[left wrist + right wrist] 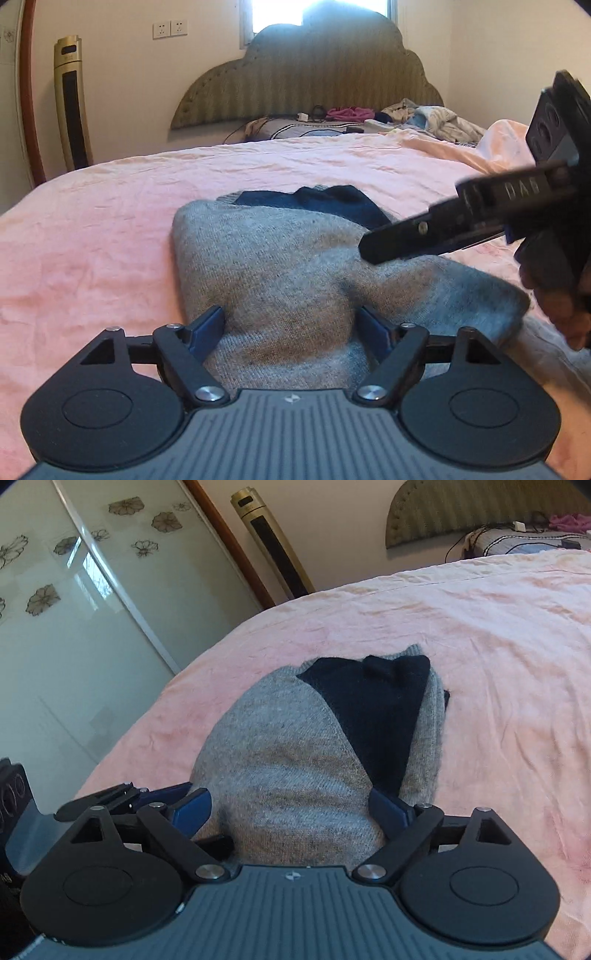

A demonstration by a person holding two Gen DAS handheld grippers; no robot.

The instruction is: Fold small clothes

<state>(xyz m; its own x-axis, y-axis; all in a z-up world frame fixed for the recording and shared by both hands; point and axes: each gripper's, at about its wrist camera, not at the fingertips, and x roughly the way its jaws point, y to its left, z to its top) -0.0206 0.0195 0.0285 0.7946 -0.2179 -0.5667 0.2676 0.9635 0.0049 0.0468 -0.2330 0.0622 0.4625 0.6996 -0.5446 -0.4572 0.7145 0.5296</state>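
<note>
Grey sweater point(280, 266) with navy part point(373, 709) folded on pink bed point(92, 229), left gripper point(291, 325) and right gripper point(291, 808) fingers spread wide astride its near edge, not clamping, striped headboard point(306, 74) beyond

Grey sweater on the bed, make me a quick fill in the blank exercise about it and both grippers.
1. The grey sweater lies on a ____ bedsheet.
2. The panel at the sweater's far end is dark ____.
3. The jaws of the left gripper stand ____, with sweater cloth between them.
4. The right gripper has jaws that stand ____.

Missing words: pink; blue; open; open
</note>
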